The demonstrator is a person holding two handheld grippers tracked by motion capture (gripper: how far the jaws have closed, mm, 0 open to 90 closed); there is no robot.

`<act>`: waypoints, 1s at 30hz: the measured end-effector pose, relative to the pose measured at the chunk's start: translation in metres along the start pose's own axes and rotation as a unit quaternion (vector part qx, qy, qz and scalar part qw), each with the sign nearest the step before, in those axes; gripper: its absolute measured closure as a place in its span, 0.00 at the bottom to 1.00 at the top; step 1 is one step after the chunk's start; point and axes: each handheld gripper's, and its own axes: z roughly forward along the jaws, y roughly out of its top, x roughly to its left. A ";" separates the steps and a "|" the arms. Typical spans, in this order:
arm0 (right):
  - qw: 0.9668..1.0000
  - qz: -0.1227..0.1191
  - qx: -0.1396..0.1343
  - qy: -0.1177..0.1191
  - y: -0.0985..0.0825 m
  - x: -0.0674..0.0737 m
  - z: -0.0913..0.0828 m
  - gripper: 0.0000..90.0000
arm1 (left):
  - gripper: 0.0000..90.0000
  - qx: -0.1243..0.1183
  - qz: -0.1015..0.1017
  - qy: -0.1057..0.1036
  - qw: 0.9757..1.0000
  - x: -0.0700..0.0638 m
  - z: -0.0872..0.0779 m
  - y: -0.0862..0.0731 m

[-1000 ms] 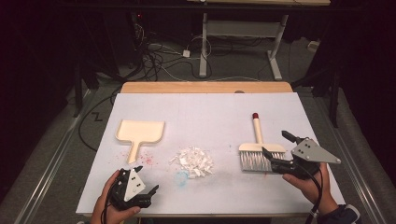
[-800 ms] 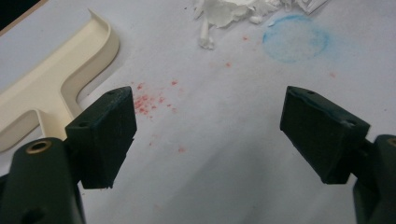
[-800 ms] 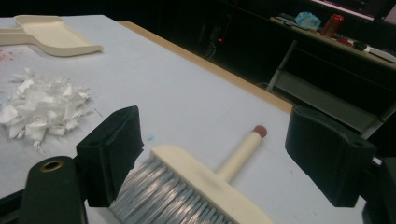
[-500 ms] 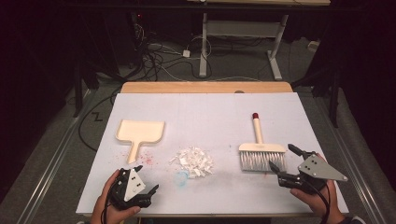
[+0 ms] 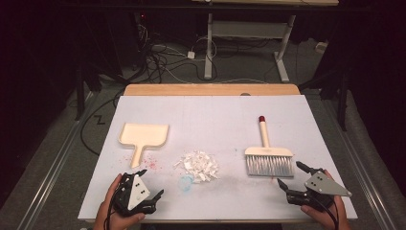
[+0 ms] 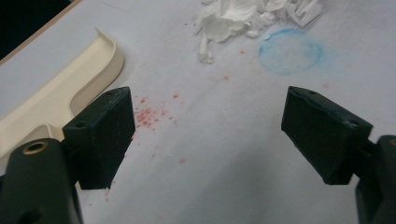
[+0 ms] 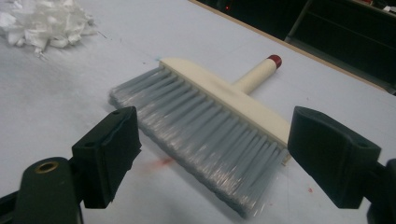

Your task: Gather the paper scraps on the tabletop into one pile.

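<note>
Around the heap of white paper scraps (image 5: 197,166), which lies at the middle of the counter (image 5: 210,115), everything is laid out for a sweep-up and nothing has begun. Left of the scraps sits the cream dustpan (image 5: 143,136), flat, its handle pointing toward the person. Right of the scraps lies the hand brush (image 5: 268,158), grey bristles toward the person and its red-capped handle pointing away. Both tools are well apart from the pile.

Nearer the person than the scraps and to their left, the left gripper (image 5: 143,189) hovers just short of the dustpan handle, its fingers (image 6: 103,135) spread wide and holding nothing. On the other side, the right gripper (image 5: 292,177) sits just beyond the bristle edge of the brush, fingers (image 7: 108,154) likewise wide apart and empty; in the right gripper view the brush lies between and ahead of them, though whether they are low enough to close on it is hard to say.

By my reading, the work is at its very start: scraps unswept, pan empty, both tools untouched. Left to do: grasp brush and pan, bring them to the pile, and sweep the scraps in.
</note>
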 end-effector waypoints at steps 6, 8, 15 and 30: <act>1.000 -0.004 -0.008 -0.006 0.004 0.006 -0.006 0.18 | 0.18 -0.001 0.003 -0.004 1.000 0.001 0.001 0.000; 1.000 -0.004 -0.013 -0.008 0.006 0.005 -0.007 0.18 | 0.18 0.001 0.003 -0.003 1.000 0.001 0.002 0.000; 1.000 -0.013 -0.008 -0.010 0.006 0.006 -0.005 0.18 | 0.18 0.004 0.003 -0.002 1.000 0.001 0.003 0.000; 1.000 -0.015 -0.011 -0.013 0.009 0.007 -0.006 0.19 | 0.18 0.007 0.004 -0.004 1.000 0.001 0.005 0.001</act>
